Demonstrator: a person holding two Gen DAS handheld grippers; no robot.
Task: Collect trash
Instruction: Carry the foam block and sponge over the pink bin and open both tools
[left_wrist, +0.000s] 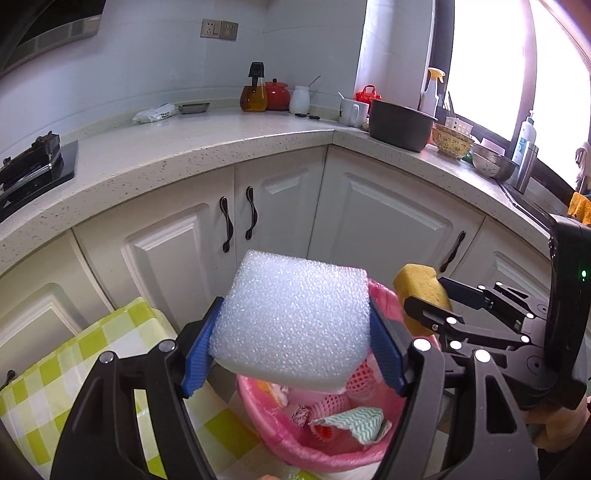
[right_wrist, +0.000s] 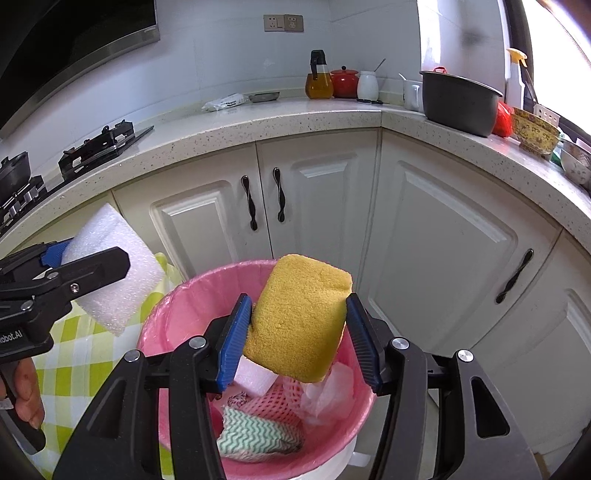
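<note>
My left gripper (left_wrist: 295, 328) is shut on a white foam block (left_wrist: 295, 317) and holds it above the near-left rim of a pink-lined trash bin (left_wrist: 332, 448). My right gripper (right_wrist: 299, 321) is shut on a yellow sponge (right_wrist: 295, 317) and holds it over the bin's opening (right_wrist: 177, 314). The bin holds a green zigzag cloth (right_wrist: 255, 434), red foam netting (right_wrist: 273, 404) and white scraps. Each gripper shows in the other's view: the right one with the sponge (left_wrist: 424, 291), the left one with the foam (right_wrist: 114, 269).
A green-and-white checked cloth (left_wrist: 55, 376) covers a surface left of the bin. White cabinet doors (right_wrist: 314, 206) stand behind it under a speckled counter (right_wrist: 258, 122) carrying a hob, oil bottle, red pot, dark pot (right_wrist: 458, 101) and bowls.
</note>
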